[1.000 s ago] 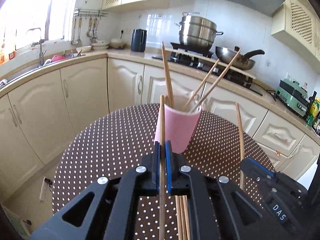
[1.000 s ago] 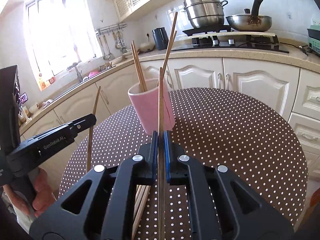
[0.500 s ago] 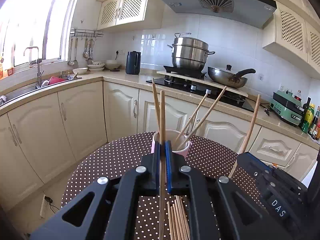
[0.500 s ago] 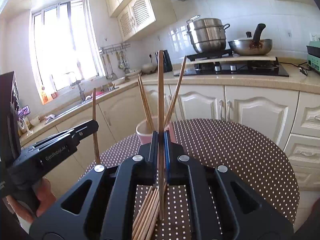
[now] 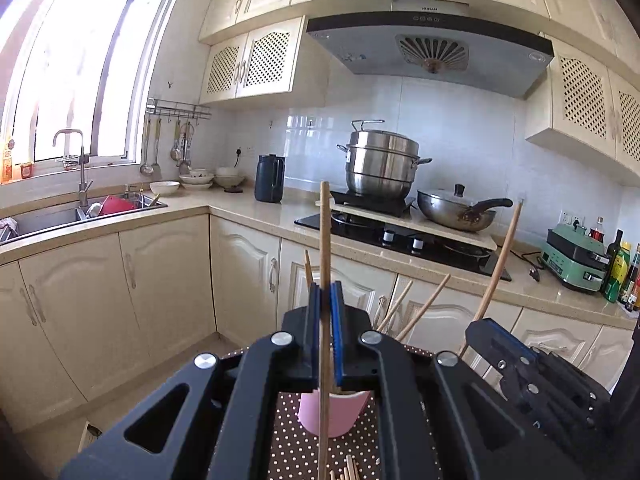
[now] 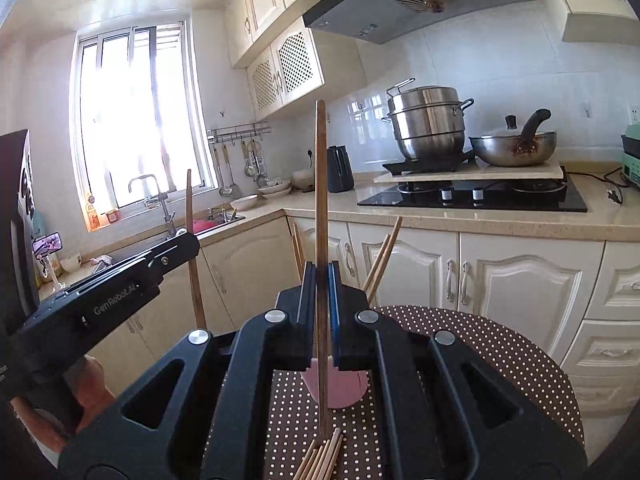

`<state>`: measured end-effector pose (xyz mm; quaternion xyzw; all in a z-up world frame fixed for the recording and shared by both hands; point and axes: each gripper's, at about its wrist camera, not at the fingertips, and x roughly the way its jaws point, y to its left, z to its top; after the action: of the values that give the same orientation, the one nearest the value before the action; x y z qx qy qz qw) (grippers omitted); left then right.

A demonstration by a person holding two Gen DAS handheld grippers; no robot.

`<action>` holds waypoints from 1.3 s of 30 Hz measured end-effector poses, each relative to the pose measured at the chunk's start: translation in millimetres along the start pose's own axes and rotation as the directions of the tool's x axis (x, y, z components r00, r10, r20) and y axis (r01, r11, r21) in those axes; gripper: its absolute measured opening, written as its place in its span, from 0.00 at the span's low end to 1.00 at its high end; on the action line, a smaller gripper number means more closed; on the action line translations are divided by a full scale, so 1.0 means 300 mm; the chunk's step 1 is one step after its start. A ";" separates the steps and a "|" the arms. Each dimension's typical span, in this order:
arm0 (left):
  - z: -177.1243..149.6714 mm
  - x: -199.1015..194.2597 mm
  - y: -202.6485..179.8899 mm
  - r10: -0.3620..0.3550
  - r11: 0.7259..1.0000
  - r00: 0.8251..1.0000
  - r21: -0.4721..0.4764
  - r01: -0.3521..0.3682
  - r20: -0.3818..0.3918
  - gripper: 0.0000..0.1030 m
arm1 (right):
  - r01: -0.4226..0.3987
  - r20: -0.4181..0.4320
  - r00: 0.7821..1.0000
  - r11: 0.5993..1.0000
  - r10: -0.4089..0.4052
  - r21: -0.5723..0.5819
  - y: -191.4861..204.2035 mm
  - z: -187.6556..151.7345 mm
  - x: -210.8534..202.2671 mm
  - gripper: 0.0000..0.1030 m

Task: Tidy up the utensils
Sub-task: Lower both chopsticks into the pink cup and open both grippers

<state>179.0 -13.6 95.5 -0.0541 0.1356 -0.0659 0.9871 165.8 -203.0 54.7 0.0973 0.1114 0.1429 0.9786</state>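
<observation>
My left gripper [image 5: 326,292] is shut on an upright wooden chopstick [image 5: 325,232], held above the table. My right gripper [image 6: 320,270] is shut on another upright chopstick [image 6: 321,184]. Below and ahead of both stands a pink cup [image 5: 332,416] [image 6: 340,388] on the dotted tablecloth, with several chopsticks [image 5: 424,306] leaning out of it. Loose chopsticks [image 6: 320,456] lie on the cloth near the bottom edge. The right gripper's body [image 5: 532,376] with its chopstick shows at the right of the left wrist view; the left gripper's body [image 6: 120,292] shows at the left of the right wrist view.
A round table with a brown dotted cloth [image 6: 500,352] stands in front of cream cabinets. Behind are a counter with a stove [image 6: 472,196], a steel pot [image 6: 428,124], a wok [image 6: 516,148], a black kettle [image 5: 270,178] and a sink [image 5: 80,212]. A person's hand [image 6: 88,388] holds the left gripper.
Both grippers have risen with their chopsticks and tilted up. The pink cup has dropped low in both views, and more of the wall and hood shows.
</observation>
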 end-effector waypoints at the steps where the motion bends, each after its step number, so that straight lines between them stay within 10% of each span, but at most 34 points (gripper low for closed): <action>1: 0.020 0.013 0.003 -0.006 1.000 1.000 -0.015 0.006 0.004 0.06 | 0.000 0.015 1.000 1.000 0.000 -0.003 0.005 0.022 0.007 0.06; 18: 0.219 0.237 0.005 0.066 0.995 0.993 -0.085 -0.058 0.098 0.06 | 0.046 0.072 0.997 0.997 -0.042 -0.060 0.030 0.159 0.186 0.06; 39: -0.055 0.453 0.061 0.084 0.994 0.995 -0.062 -0.088 -0.058 0.06 | 0.085 -0.136 0.988 0.995 -0.078 0.044 -0.073 -0.046 0.387 0.06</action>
<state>306.2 -16.7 42.0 -0.0781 0.1673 -0.0205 0.9826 276.5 -186.4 14.7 0.1069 0.1845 0.1063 0.9712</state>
